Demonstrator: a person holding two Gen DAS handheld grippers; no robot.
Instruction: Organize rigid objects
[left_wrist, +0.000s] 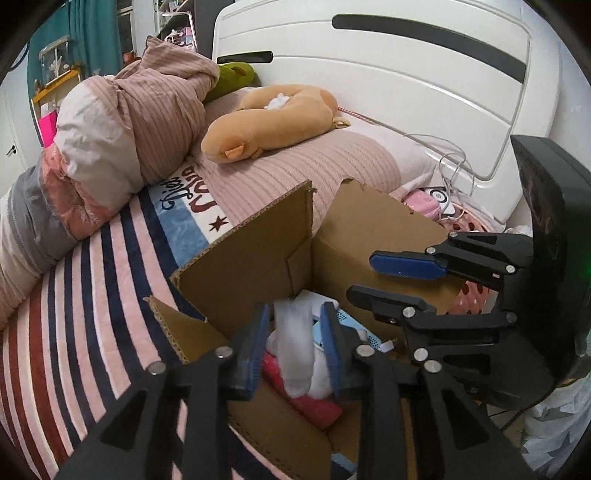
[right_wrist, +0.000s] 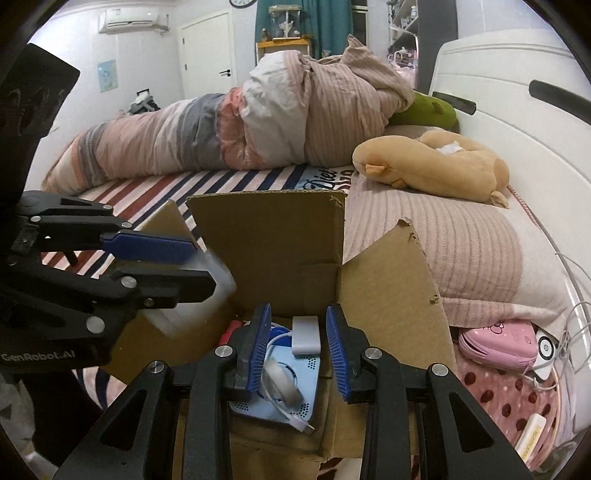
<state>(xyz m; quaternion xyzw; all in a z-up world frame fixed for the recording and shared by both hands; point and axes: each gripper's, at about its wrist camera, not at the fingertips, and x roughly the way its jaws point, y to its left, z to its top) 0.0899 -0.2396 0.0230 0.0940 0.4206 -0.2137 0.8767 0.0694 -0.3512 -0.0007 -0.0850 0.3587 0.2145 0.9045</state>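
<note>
Here the left gripper (left_wrist: 295, 347) hangs over the open cardboard box (right_wrist: 269, 243), a translucent white container (right_wrist: 201, 295) between its slightly parted jaws, probably for dropping among the things inside, while the right gripper (right_wrist: 297, 349) waits beside it, released and empty.

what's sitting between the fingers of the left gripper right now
A translucent white plastic container sits between the left gripper pads, over the cardboard box. Both wrist views show it.
</note>
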